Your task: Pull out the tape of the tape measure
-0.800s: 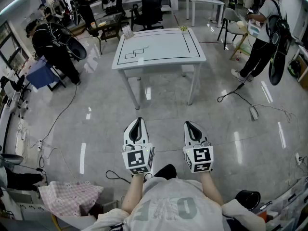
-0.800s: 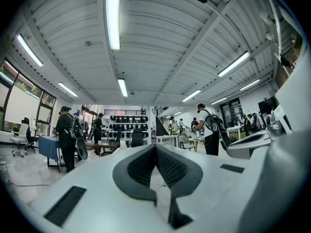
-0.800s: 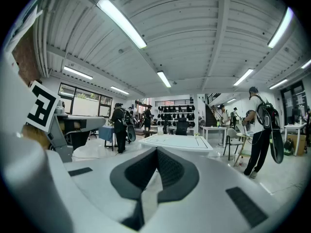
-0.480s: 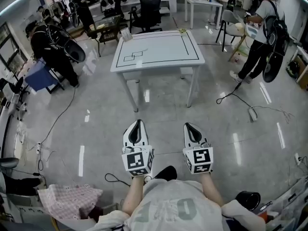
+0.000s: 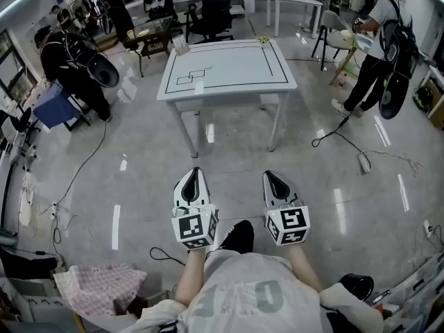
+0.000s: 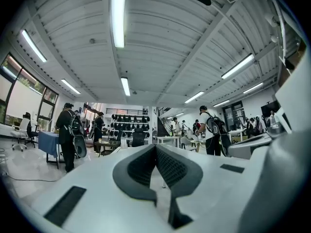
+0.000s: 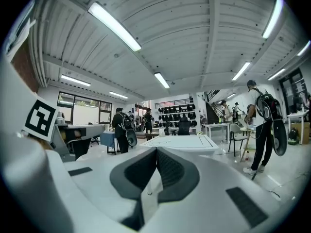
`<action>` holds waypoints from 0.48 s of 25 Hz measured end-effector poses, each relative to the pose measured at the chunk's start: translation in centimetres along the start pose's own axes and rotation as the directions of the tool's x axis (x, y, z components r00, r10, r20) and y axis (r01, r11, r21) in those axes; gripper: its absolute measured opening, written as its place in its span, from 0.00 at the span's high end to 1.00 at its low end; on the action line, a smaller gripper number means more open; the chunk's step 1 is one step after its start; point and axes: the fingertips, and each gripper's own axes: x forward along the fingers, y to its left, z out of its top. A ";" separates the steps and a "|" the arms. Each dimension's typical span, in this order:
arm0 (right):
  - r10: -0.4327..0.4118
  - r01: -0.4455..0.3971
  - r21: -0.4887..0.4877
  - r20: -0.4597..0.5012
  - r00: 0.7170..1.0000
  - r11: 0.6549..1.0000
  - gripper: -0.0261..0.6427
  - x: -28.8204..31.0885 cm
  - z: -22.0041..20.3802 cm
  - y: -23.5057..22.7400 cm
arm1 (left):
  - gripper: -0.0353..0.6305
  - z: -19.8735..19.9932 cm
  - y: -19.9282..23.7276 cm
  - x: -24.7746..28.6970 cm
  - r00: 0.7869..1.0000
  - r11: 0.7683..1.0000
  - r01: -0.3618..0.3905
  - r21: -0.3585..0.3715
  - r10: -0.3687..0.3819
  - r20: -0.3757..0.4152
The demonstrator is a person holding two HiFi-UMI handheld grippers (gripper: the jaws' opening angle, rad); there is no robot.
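We stand on the grey floor (image 5: 229, 158), well apart from the white surface (image 5: 229, 64) with its black outline, so we judge the task not yet begun: the approach is the step in hand. Next we must walk up and open a gripper. A person with a backpack (image 5: 374, 54) stands at right, and a black cable (image 5: 333, 134) lies off our path. The left gripper (image 5: 195, 175) and right gripper (image 5: 275, 179) are both closed on nothing. A small yellowish object (image 5: 264, 41) at the surface's far edge may be the tape measure; we cannot tell.

Both our grippers closed and empty

We hold the left gripper (image 5: 195, 188) and right gripper (image 5: 279, 186) side by side, roughly level, jaws together.
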 end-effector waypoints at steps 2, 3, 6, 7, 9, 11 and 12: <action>0.016 -0.016 0.001 -0.014 1.000 1.000 0.92 1.0 -0.4 -0.3 | 0.91 -0.2 0.5 1.2 1.000 1.000 -0.007 -0.002 0.007 0.005; 0.026 -0.026 0.000 -0.021 0.999 1.000 0.92 1.6 -0.6 -0.4 | 0.91 -0.3 0.8 2.0 1.000 1.000 -0.008 0.000 0.008 0.009; 0.055 -0.056 -0.030 -0.037 0.998 0.998 0.92 3.9 -0.8 -0.9 | 0.91 -0.6 1.8 4.7 1.000 1.000 -0.011 -0.003 0.011 0.022; 0.060 -0.061 -0.046 -0.040 0.997 0.997 0.92 5.0 -0.6 -1.3 | 0.91 -0.5 2.1 5.9 0.999 1.000 -0.013 -0.011 0.014 0.029; 0.065 -0.068 -0.072 -0.036 0.997 0.995 0.92 7.5 0.0 -1.9 | 0.91 0.0 3.0 8.5 0.998 1.000 -0.016 -0.016 0.017 0.053; 0.067 -0.069 -0.093 -0.018 0.998 0.993 0.92 10.3 1.0 -2.6 | 0.91 1.0 3.9 11.5 0.996 1.000 -0.013 -0.003 0.013 0.087; 0.066 -0.066 -0.103 -0.010 0.998 0.993 0.92 11.7 1.5 -3.1 | 0.91 1.4 4.4 13.2 0.995 1.000 -0.011 0.001 0.011 0.101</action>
